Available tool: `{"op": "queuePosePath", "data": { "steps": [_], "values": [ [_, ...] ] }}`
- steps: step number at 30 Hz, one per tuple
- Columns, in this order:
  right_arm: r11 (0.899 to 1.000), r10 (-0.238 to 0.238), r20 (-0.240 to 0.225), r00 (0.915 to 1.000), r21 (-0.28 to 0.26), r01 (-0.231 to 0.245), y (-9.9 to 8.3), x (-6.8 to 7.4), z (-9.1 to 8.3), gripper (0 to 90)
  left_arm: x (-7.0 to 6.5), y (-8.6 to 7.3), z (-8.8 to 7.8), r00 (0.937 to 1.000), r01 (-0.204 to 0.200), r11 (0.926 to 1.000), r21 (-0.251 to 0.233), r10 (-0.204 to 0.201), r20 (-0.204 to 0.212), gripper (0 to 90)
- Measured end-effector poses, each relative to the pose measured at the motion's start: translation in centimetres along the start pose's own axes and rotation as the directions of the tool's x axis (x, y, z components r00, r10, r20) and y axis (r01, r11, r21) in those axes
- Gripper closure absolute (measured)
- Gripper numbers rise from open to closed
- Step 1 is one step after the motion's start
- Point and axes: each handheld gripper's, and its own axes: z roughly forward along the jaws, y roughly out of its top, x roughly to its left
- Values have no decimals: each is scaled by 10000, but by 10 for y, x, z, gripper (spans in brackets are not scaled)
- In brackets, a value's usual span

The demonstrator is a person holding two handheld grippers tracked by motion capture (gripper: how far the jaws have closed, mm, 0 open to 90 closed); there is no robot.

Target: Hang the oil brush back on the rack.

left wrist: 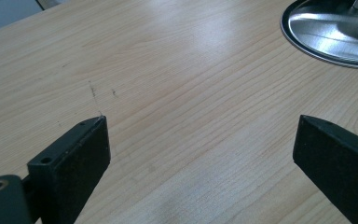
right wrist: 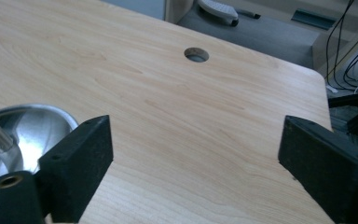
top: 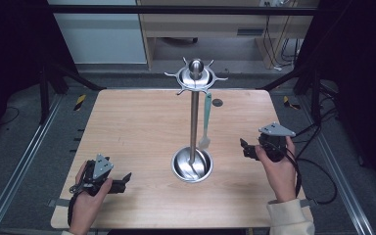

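Spatula (top: 206, 120) hangs from a hook on the shiny metal stand (top: 194, 115) in the middle of the wooden table (top: 127, 127), its pale end dangling just above the round base. On the left, the left gripper (top: 126, 179) rests low near the front edge, jaws wide apart with nothing in them. On the right, the right gripper (top: 245, 147) has its jaws spread and empty too, pointing toward the stand. It looks like the reaching step; next it would need to get its jaws around the thin handle. Lots of bare table lies around the stand, with a small hole (right wrist: 196, 54) near the far edge.
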Motion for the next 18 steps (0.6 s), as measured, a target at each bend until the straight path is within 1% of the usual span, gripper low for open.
{"op": "queuePosePath", "data": {
  "steps": [2,3,12,16,18],
  "values": [
    [9998,31,-192,9998,180,-27,-3,2,4,136,0,0,0,10000,0,10000,0,0,0,35],
    [9998,31,-192,9998,180,-27,-3,2,4,136,0,0,0,10000,-3,10000,0,3,1,35],
    [9972,-157,-456,9988,725,190,-12,9,16,121,0,0,0,10000,-19,10000,8,19,16,35],
    [9960,-83,-654,9978,878,141,-15,11,21,110,0,0,0,10000,-28,10000,10,28,7,35],
    [9952,-77,-682,9976,965,143,-17,11,22,110,0,0,0,10000,-37,10000,9,37,10,35]
  ]
}}
